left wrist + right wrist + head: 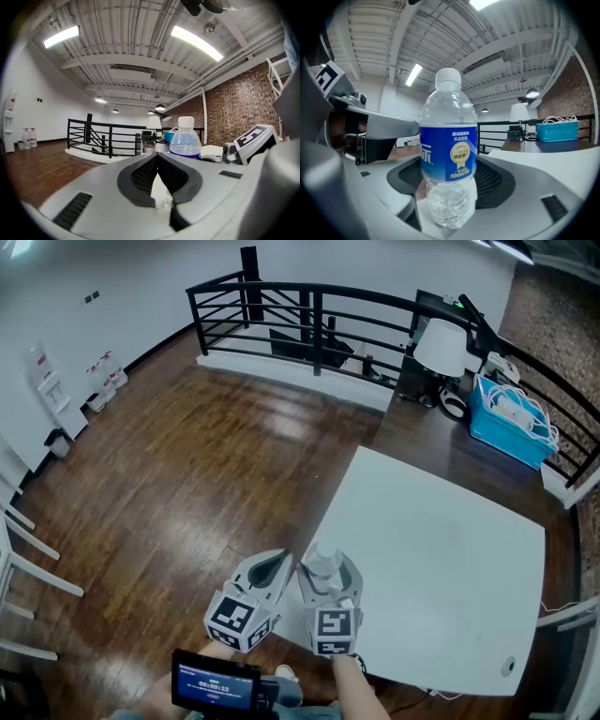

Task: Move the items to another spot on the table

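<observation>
A clear water bottle (448, 154) with a blue label and a white cap stands upright between the jaws of my right gripper (450, 165), which hug its lower body on both sides. In the head view the bottle (322, 564) and right gripper (329, 576) sit at the near left edge of the white table (441, 568). My left gripper (279, 561) hovers just left of it over the wooden floor, its jaws meeting at the tips with nothing between them. From the left gripper view, the bottle (186, 140) rises just beyond the left gripper (157, 155).
A dark desk (427, 437) behind the white table carries a blue basket (511, 418) of cables and a white lamp (441, 348). A black railing (309, 315) runs along the back. A phone (216, 685) sits at the bottom of the head view.
</observation>
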A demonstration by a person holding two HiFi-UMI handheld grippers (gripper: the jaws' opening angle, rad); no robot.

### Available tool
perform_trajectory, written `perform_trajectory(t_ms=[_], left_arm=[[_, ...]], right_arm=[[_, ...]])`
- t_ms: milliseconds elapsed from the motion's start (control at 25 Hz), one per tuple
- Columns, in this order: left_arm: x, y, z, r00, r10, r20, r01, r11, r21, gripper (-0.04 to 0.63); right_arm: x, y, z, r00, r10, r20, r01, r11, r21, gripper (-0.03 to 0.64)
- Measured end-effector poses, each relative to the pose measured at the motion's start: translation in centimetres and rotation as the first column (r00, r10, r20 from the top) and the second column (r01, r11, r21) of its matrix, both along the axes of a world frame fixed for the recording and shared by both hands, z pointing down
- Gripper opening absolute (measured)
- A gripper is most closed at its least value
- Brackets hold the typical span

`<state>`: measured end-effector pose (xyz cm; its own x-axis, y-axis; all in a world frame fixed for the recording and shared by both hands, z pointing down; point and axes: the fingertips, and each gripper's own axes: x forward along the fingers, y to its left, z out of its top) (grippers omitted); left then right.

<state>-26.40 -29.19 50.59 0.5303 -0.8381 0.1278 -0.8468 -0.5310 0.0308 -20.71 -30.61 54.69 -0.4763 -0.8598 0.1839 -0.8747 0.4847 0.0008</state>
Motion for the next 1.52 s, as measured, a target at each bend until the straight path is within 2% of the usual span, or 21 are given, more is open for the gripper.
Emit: perform_trajectory(t_ms=[200, 520, 960, 1520], left_arm=[[0.2, 0.0, -0.1, 1.0, 0.008, -0.005, -0.008, 1.0, -0.008, 0.002], [0.2, 0.2, -0.4, 1.0, 0.006, 0.012, -0.006, 1.0, -0.012, 0.002], [-0.1, 0.6, -0.5, 1.0, -0.002, 0.006, 0.002, 1.0, 0.002, 0.002], [0.3, 2.3, -2.1, 1.0, -0.014, 0.016, 0.014, 1.0, 0.004, 0.002]], right_arm=[[0.3, 0.0, -0.2, 0.999, 0.036, -0.005, -0.036, 0.999, -0.002, 0.328], [0.5, -0.1, -0.3, 0.999, 0.041, 0.003, -0.041, 0.999, -0.008, 0.331], [0.4, 0.1, -0.4, 0.999, 0.037, 0.008, -0.037, 0.999, -0.022, 0.381], [1.3, 1.5, -2.5, 0.999, 0.041, -0.006, -0.041, 0.999, 0.006, 0.38]])
